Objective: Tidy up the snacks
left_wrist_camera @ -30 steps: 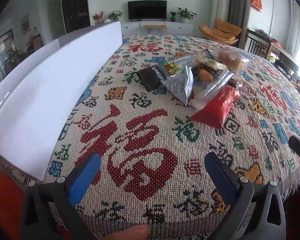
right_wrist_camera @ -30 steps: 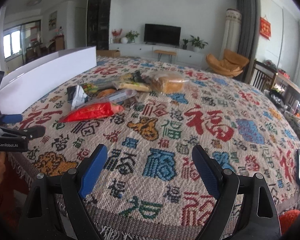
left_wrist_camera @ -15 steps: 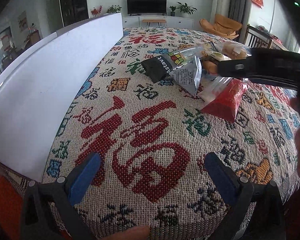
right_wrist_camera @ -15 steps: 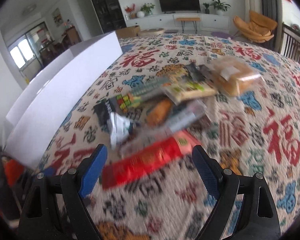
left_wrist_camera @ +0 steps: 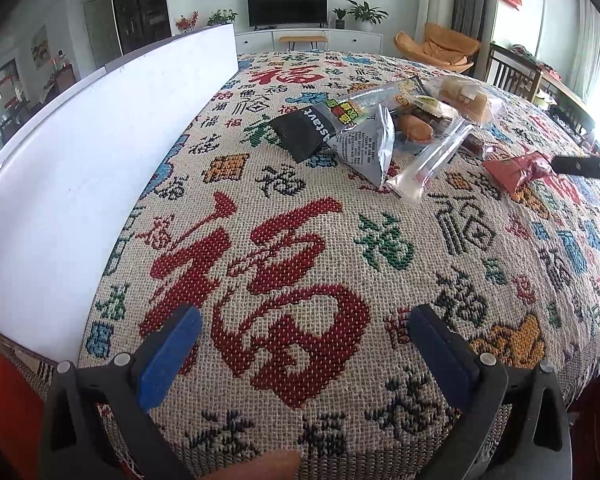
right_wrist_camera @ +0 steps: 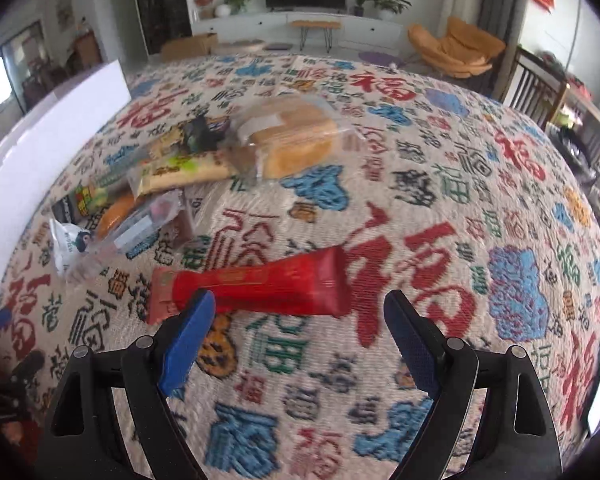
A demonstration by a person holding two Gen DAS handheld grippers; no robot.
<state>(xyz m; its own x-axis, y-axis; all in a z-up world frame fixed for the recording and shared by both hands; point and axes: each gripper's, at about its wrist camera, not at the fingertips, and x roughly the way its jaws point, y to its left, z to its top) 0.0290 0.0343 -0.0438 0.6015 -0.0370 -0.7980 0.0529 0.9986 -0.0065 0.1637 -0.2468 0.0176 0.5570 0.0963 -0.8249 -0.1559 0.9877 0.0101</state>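
Bread pack (right_wrist_camera: pixel 288 140) shows unobstructed only from right gripper (right_wrist_camera: pixel 300 320).

- The woven cloth (left_wrist_camera: pixel 284 272) over the desk bore the character 福 in large red, repeated across it in other colours
- The black end of a grey snack bag (left_wrist_camera: pixel 320 136) showed letters reading roughly "stavt", seen sideways
- Print on the other packets was too small to read
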